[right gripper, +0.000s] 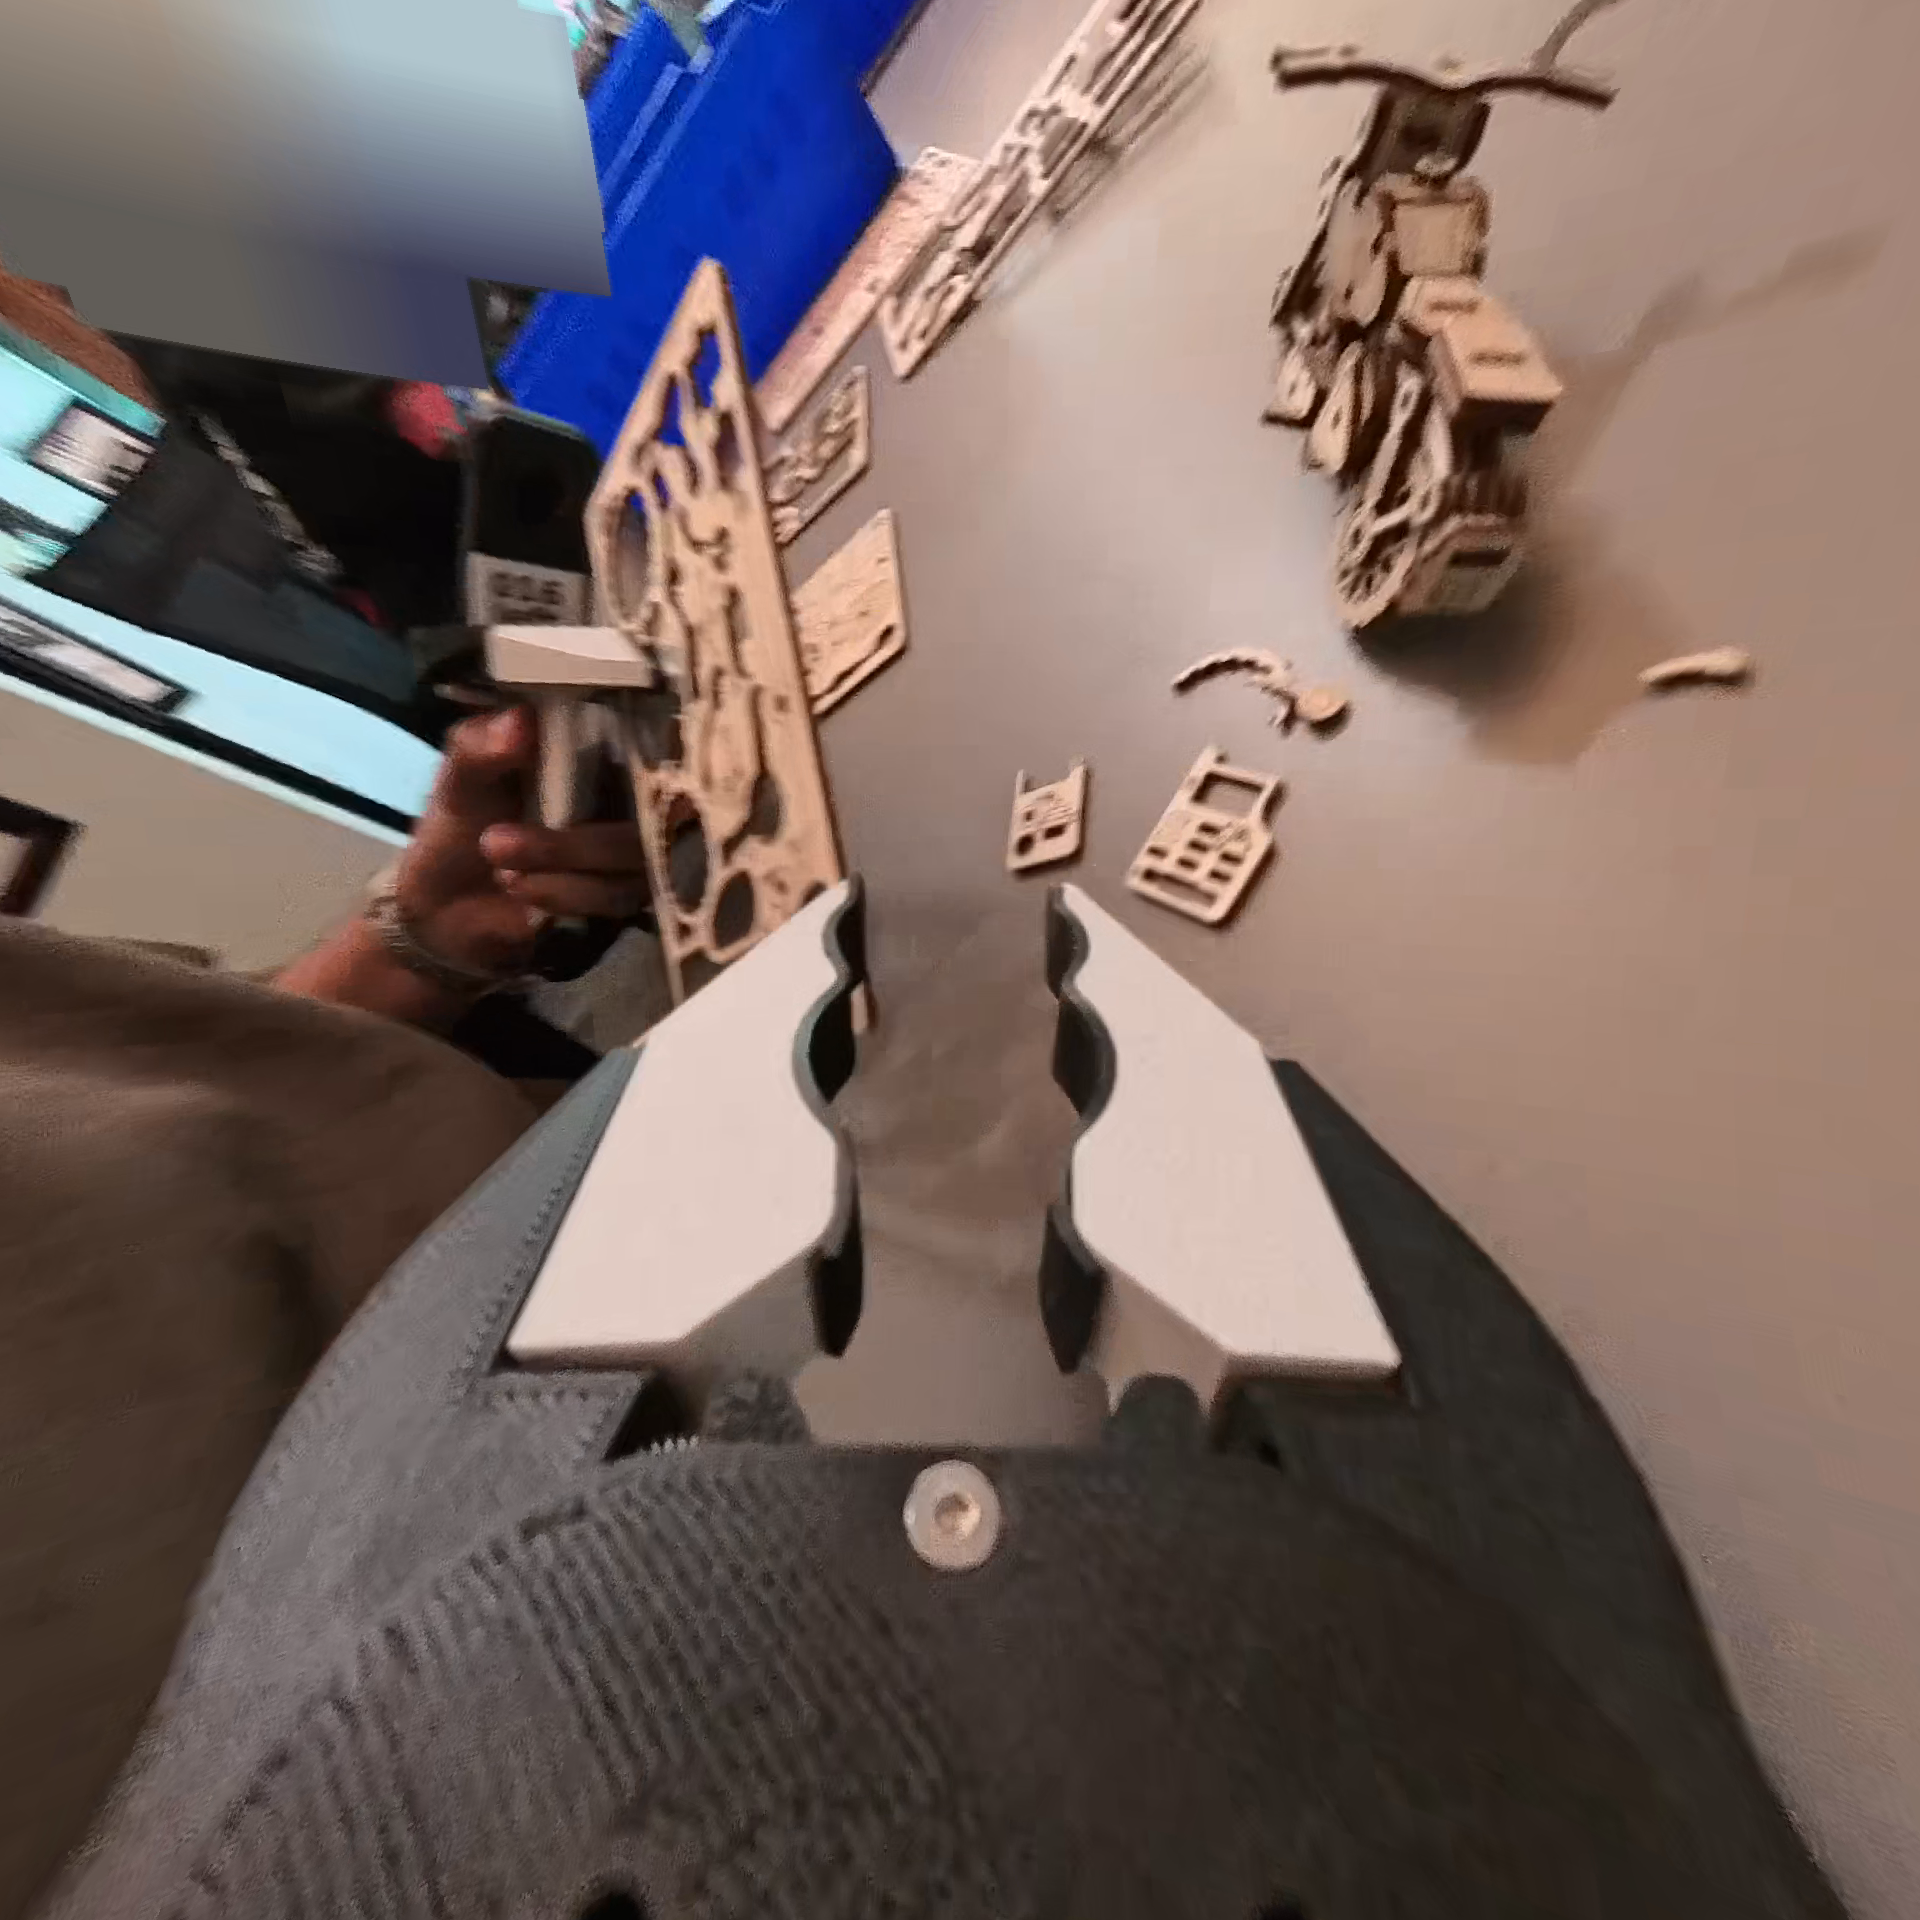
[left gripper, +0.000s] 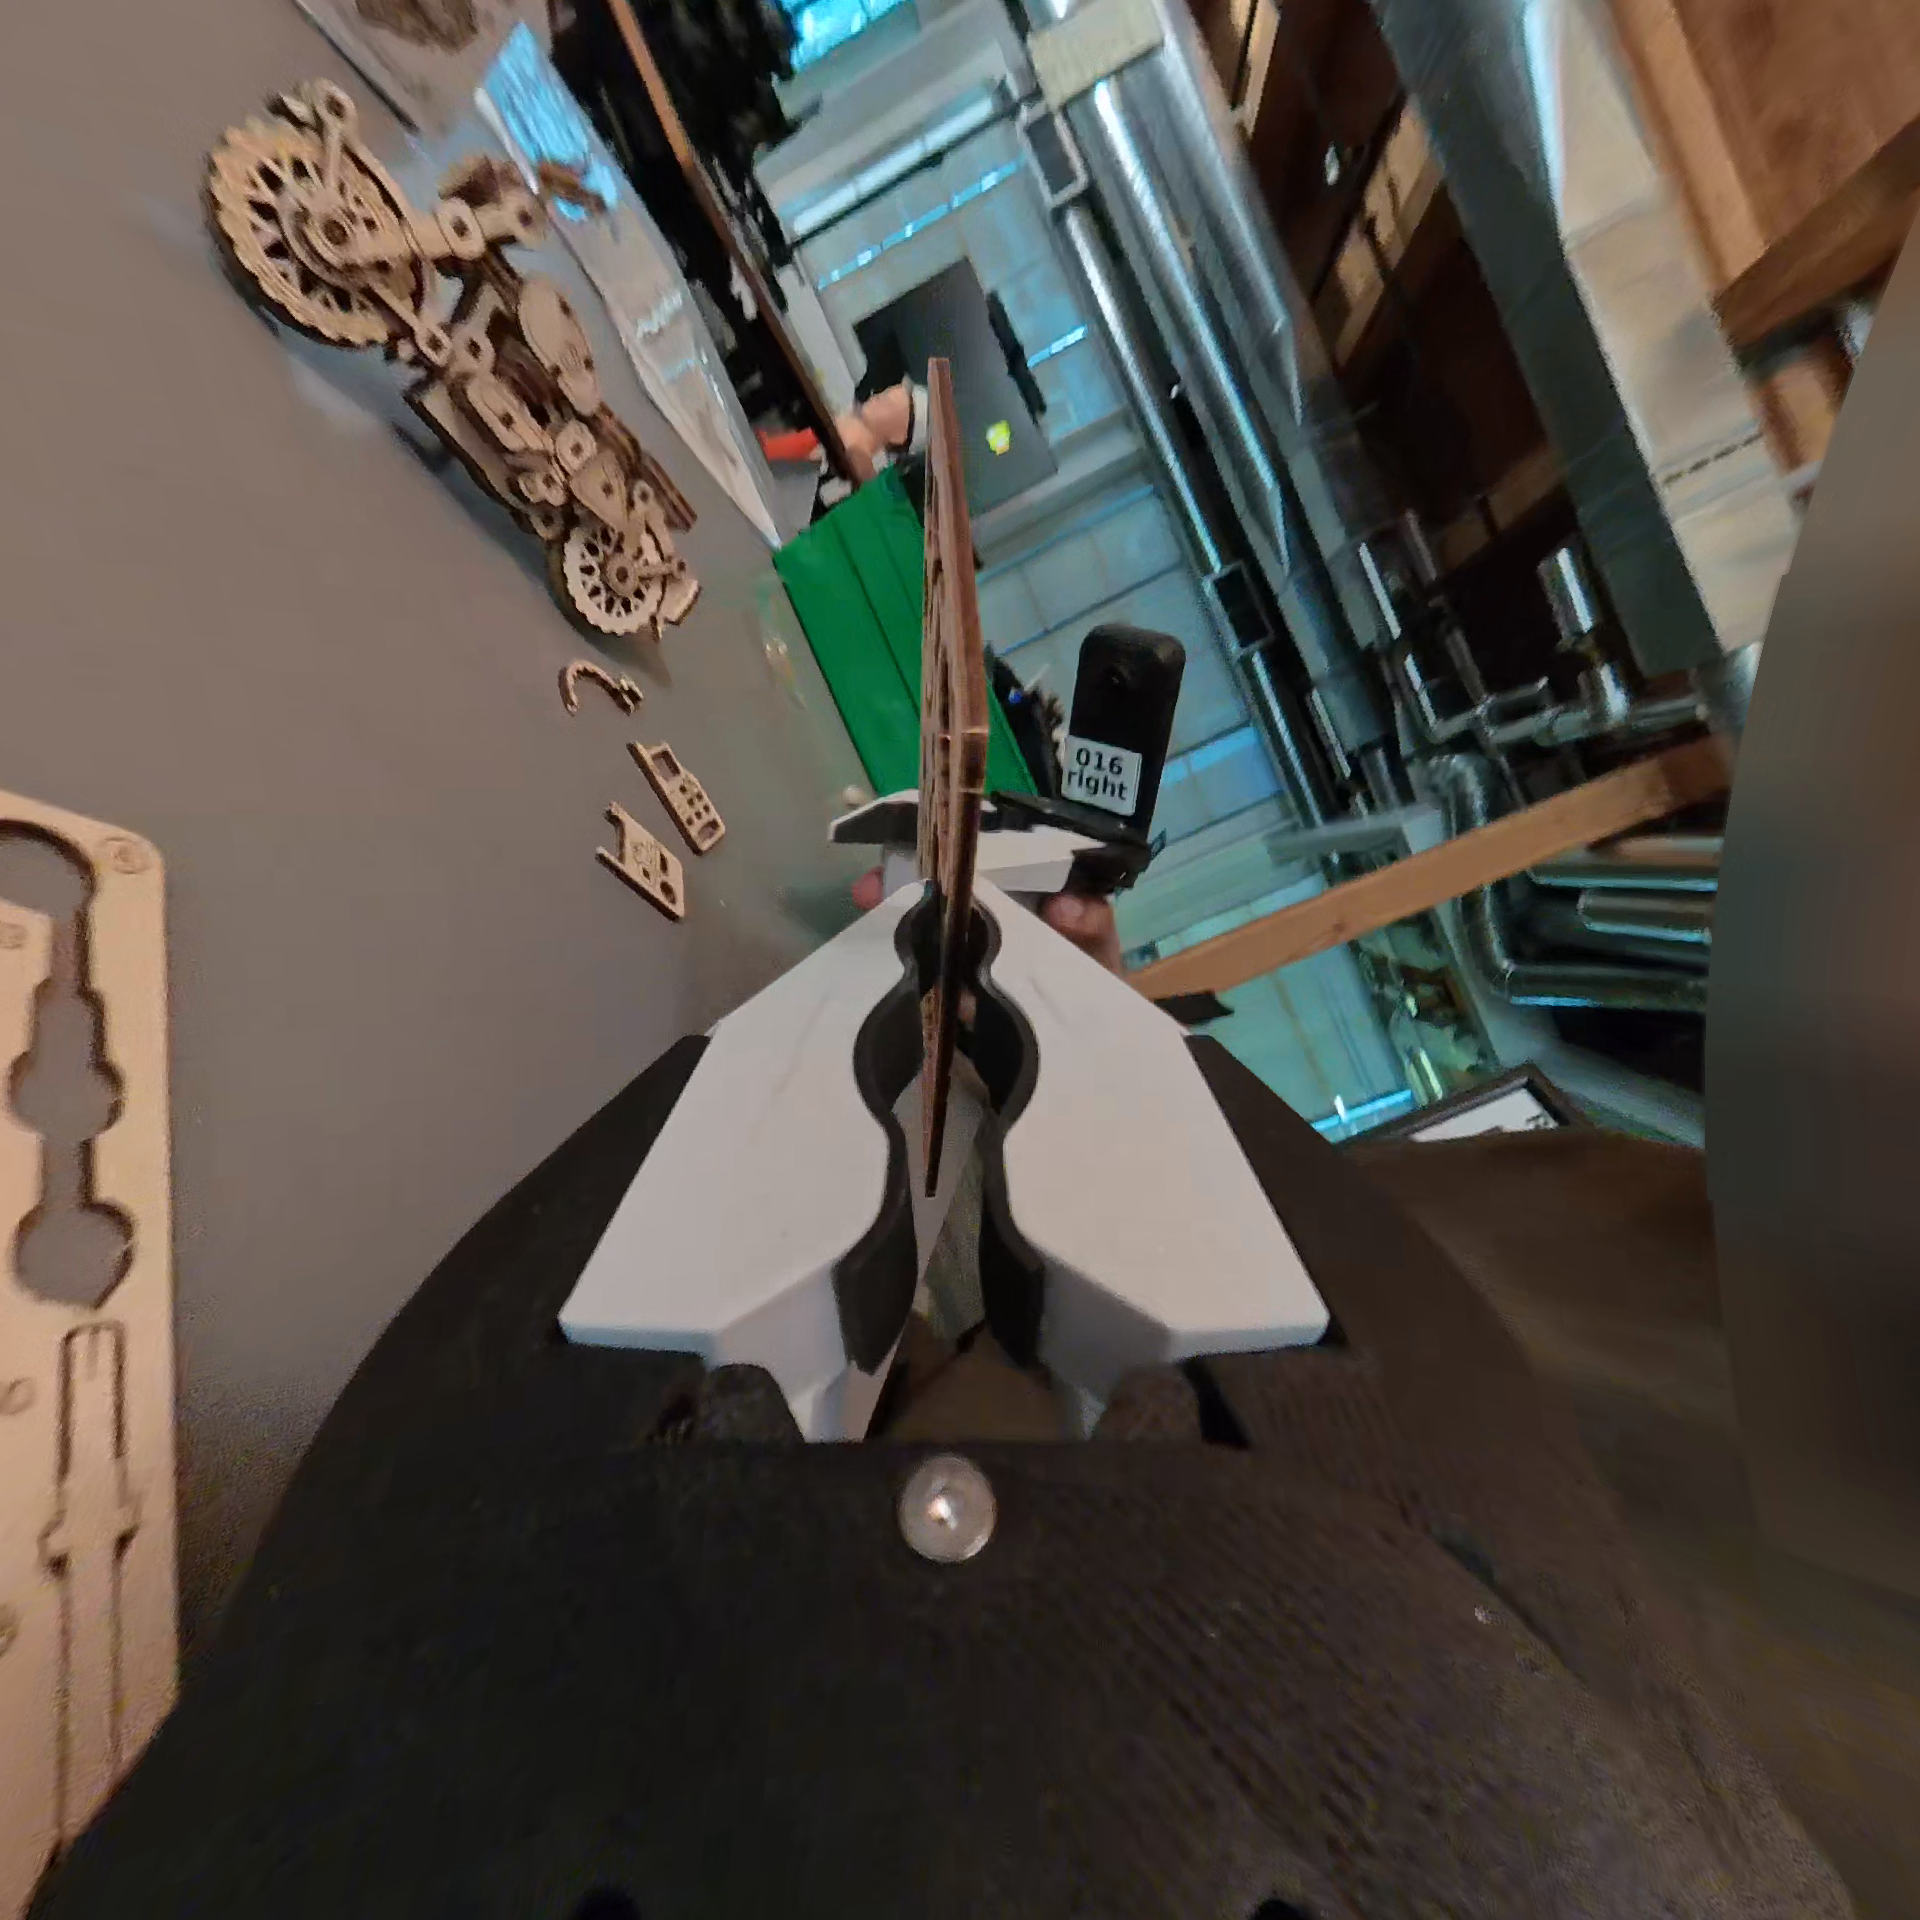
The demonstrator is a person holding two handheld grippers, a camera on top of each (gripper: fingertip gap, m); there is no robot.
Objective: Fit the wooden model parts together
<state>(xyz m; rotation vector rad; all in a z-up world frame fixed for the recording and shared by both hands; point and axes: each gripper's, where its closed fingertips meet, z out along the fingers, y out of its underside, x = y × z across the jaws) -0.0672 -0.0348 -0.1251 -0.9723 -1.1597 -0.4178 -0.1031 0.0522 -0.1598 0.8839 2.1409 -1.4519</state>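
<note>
Plywood sheet stands edge-on, clenched in the left gripper, its long axis running away from it; the right gripper, released, hovers nearer the loose parts.

The right gripper has its jaws parted over a bare stretch of the grey surface, with nothing between them. Just ahead lie two small flat wooden pieces, and beyond them a curved piece. Farther on stands the wooden motorcycle model, the tallest thing in the way. To the left, the cut-out wooden sheet stands on edge, clamped in the left gripper and walling off that side. More flat sheets lie toward the far edge.
</note>
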